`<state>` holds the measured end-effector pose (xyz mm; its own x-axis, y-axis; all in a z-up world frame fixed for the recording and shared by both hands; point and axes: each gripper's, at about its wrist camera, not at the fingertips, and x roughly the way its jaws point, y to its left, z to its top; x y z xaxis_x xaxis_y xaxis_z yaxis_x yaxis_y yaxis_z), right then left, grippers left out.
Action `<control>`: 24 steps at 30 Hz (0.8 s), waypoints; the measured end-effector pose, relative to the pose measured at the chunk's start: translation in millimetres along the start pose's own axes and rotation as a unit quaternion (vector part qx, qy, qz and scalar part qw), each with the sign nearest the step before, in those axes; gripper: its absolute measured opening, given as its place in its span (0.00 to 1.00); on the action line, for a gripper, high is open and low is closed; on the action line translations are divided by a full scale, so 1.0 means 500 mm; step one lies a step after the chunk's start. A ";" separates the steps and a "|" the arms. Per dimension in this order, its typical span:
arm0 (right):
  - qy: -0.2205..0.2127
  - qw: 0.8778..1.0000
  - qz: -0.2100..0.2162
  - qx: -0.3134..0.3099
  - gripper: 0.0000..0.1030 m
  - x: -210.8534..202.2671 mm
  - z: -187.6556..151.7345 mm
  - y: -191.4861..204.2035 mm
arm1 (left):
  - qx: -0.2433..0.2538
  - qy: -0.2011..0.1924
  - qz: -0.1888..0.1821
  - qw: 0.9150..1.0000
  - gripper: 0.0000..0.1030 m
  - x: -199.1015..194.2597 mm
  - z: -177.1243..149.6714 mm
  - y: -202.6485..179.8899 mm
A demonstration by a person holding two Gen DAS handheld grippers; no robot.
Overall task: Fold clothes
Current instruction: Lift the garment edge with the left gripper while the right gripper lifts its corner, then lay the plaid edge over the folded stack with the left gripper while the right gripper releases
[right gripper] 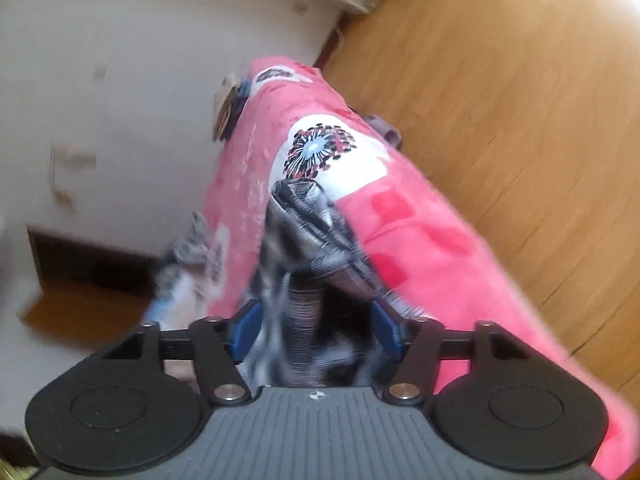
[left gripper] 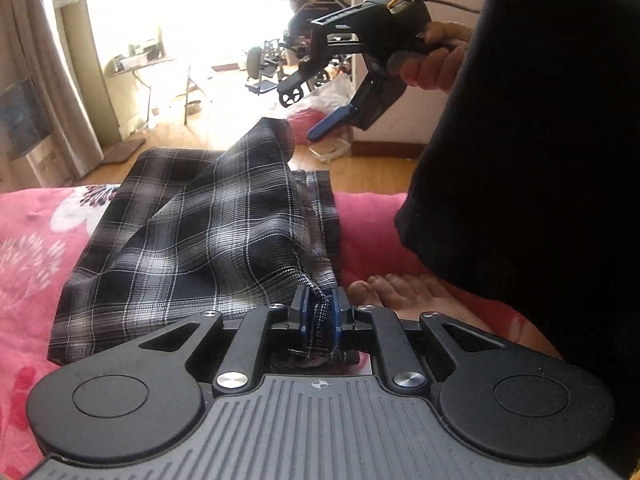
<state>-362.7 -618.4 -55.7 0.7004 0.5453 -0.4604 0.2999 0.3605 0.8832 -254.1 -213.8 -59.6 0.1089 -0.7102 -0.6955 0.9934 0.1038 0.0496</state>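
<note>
**Plaid garment pinned at one corner, other fingers spread above it**

A pink floral blanket (left gripper: 36,248) covers the bed, with wooden floor (left gripper: 380,168) beyond it. On the blanket lies a black-and-white plaid garment (left gripper: 192,232), loosely heaped, its far edge rising in a peak and its near corner drawn up towards the camera. To the right, a person's dark sleeve (left gripper: 540,140) fills the left wrist view, and bare toes (left gripper: 396,288) rest on the blanket just beside the cloth.

The left gripper (left gripper: 320,312) has its blue fingers (left gripper: 305,312) clenched on the garment's near corner, a fold of plaid bunched between them.

The right gripper (left gripper: 316,114) hangs in the air above the far end of the garment, held in a hand (left gripper: 436,60). Its fingers (right gripper: 386,326) stand spread apart. In the blurred right wrist view, plaid cloth (right gripper: 304,280) shows between them, but the pads do not press on it.
</note>
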 end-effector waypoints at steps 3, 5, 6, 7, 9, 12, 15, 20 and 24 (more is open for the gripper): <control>-0.002 0.998 0.012 0.065 0.65 0.026 -0.007 0.002 | 0.002 -0.001 0.007 1.000 0.10 0.001 -0.001 0.000; -0.008 0.995 0.016 0.103 0.66 0.038 -0.006 0.007 | 0.012 0.001 0.015 1.000 0.10 0.003 -0.002 -0.006; -0.007 0.993 0.014 0.116 0.66 0.043 -0.003 0.010 | 0.017 0.002 0.019 1.000 0.11 0.004 -0.002 -0.009; -0.006 0.992 0.012 0.128 0.66 0.048 0.000 0.012 | 0.022 0.004 0.023 0.999 0.13 0.005 -0.002 -0.013; -0.004 0.988 0.007 0.152 0.66 0.058 0.005 0.018 | 0.032 0.010 0.038 0.999 0.26 0.003 -0.004 -0.025; -0.009 0.985 -0.036 0.166 0.66 0.071 0.013 0.026 | 0.051 0.014 0.056 0.997 0.30 0.005 -0.006 -0.036; -0.010 0.984 -0.068 0.162 0.66 0.081 0.015 0.033 | 0.061 0.009 0.062 0.996 0.30 0.001 -0.006 -0.045; -0.022 0.981 -0.094 0.171 0.54 0.094 0.008 0.029 | 0.062 0.008 0.083 0.995 0.30 0.005 -0.012 -0.048; -0.037 0.981 -0.097 0.162 0.28 0.099 -0.001 0.025 | 0.068 0.007 0.074 0.995 0.08 -0.003 -0.020 -0.053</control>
<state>-324.9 -586.6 -67.4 0.6514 0.4304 -0.6248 0.6132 0.1863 0.7677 -281.2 -208.6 -66.8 0.2553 -0.6843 -0.6831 0.9623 0.1114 0.2481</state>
